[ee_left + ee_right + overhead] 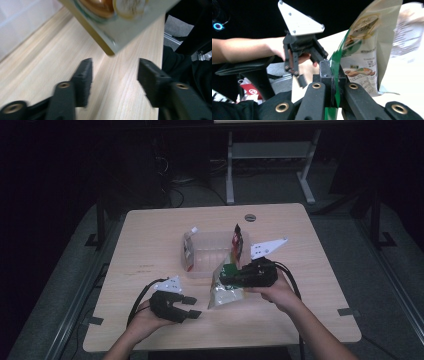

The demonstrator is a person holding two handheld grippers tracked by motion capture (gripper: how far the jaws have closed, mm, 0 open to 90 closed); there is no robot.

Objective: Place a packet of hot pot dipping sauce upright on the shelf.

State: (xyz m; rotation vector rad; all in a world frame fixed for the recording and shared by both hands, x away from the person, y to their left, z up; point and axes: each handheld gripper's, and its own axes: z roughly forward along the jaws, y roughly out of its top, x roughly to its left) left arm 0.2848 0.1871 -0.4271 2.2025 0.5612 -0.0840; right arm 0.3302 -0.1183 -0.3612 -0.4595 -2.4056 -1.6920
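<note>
A snack bag [225, 295] with a green edge and a pale printed front hangs just above the table in front of a clear plastic bin [207, 270]. My right gripper [231, 276] is shut on its green edge, and in the right gripper view the jaws [333, 75] pinch that edge while the bag [364, 50] rises to the right. My left gripper [192, 307] sits low at the front left, open, with nothing between its fingers. In the left gripper view a corner of the bag [112, 27] hangs beyond the gripper's [113, 68] spread tips.
Two more snack bags stand in the bin, one against its left wall [188, 250] and one at its right [238, 240]. The wooden table [150, 235] has bare room at left and front. A desk frame and cables lie on the dark floor beyond.
</note>
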